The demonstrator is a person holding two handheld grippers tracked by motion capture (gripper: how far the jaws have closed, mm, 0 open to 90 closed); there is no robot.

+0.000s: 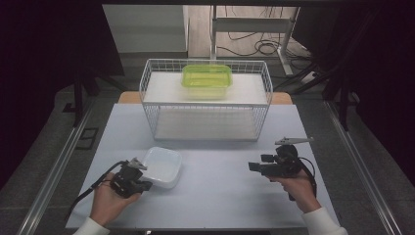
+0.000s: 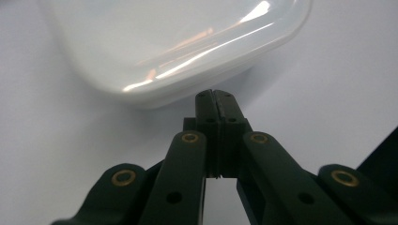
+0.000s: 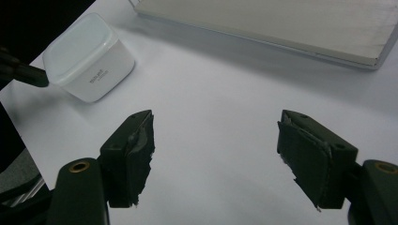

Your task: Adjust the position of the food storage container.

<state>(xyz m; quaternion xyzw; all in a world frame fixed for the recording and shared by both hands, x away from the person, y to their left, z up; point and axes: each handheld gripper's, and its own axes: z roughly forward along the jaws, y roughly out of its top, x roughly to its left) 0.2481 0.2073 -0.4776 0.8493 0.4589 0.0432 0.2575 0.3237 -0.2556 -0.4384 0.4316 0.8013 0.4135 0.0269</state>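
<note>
A white lidded container [image 1: 161, 166] stands on the table's left front. My left gripper [image 1: 146, 184] is held just in front of it. In the left gripper view its jaws [image 2: 217, 96] are shut with nothing between them, tips right at the container's [image 2: 178, 42] rounded edge; whether they touch it I cannot tell. My right gripper [image 1: 254, 165] hovers over the table's right front, pointing left. Its jaws [image 3: 216, 140] stand open and empty, with the white container [image 3: 89, 58] far ahead. A green container [image 1: 206, 77] sits on top of the wire rack.
A white wire rack [image 1: 147, 93] with two shelves stands at the back middle of the white table [image 1: 220, 191]. Its lower board [image 3: 281, 23] lies ahead of my right gripper. Bare tabletop stretches between the two grippers. Cables lie on the floor beyond.
</note>
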